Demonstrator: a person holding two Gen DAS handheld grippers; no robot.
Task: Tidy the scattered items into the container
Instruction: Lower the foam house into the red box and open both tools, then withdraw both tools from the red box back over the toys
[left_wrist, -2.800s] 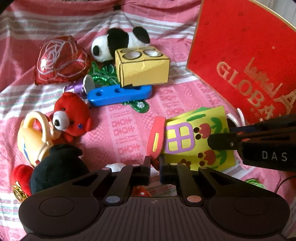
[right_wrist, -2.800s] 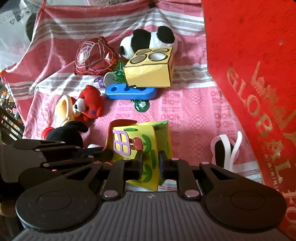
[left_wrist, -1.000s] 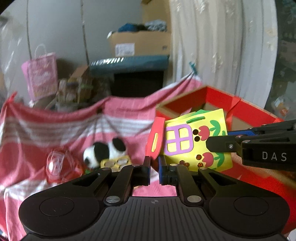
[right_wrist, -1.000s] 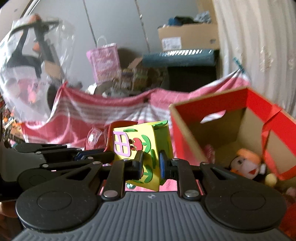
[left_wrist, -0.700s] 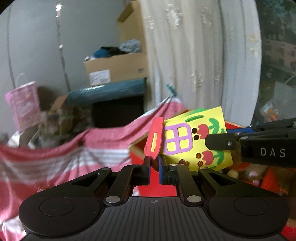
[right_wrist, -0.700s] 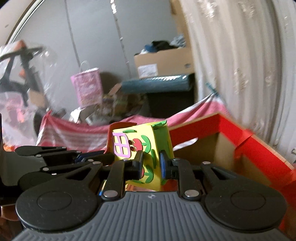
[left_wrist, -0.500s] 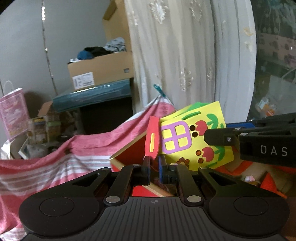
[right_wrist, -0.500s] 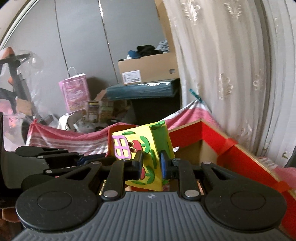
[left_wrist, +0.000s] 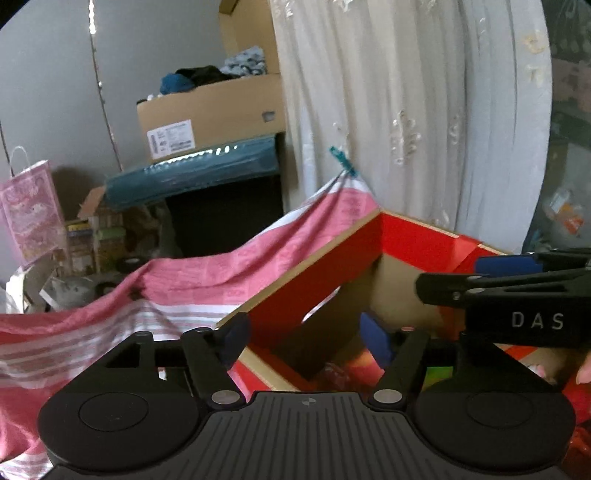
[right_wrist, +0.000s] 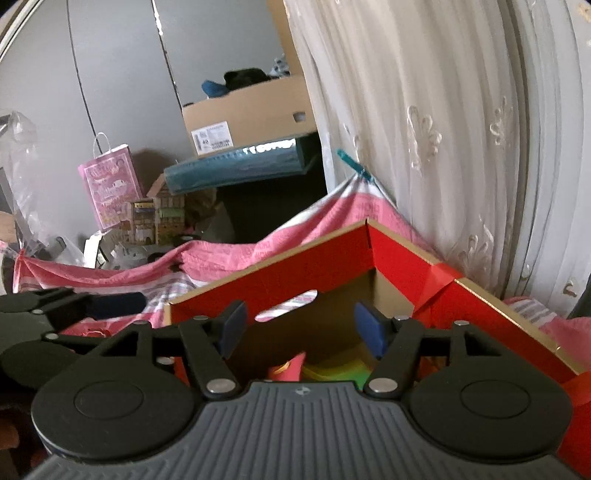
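Note:
The red cardboard box (left_wrist: 417, 240) (right_wrist: 295, 280) stands open right below both grippers. My left gripper (left_wrist: 306, 338) hangs over its near corner, jaws opening, with nothing between the blue pads. My right gripper (right_wrist: 301, 328) is over the box too, jaws also opening and nothing between them. The yellow foam house (right_wrist: 332, 367) with its red roof lies down inside the box, partly hidden behind the right gripper's body. The right gripper's fingers (left_wrist: 498, 291) reach in from the right in the left wrist view, and the left gripper's fingers (right_wrist: 74, 302) show at the left in the right wrist view.
A pink striped cloth (left_wrist: 184, 280) drapes the surface left of the box. A white lace curtain (left_wrist: 406, 110) hangs just behind the box. Further back are a cardboard carton (left_wrist: 210, 122) on a dark stand and a pink paper bag (left_wrist: 29, 214).
Both grippers were shut on the yellow house and carried it rightward over the red box. Both have now opened, and the house has dropped into the box.

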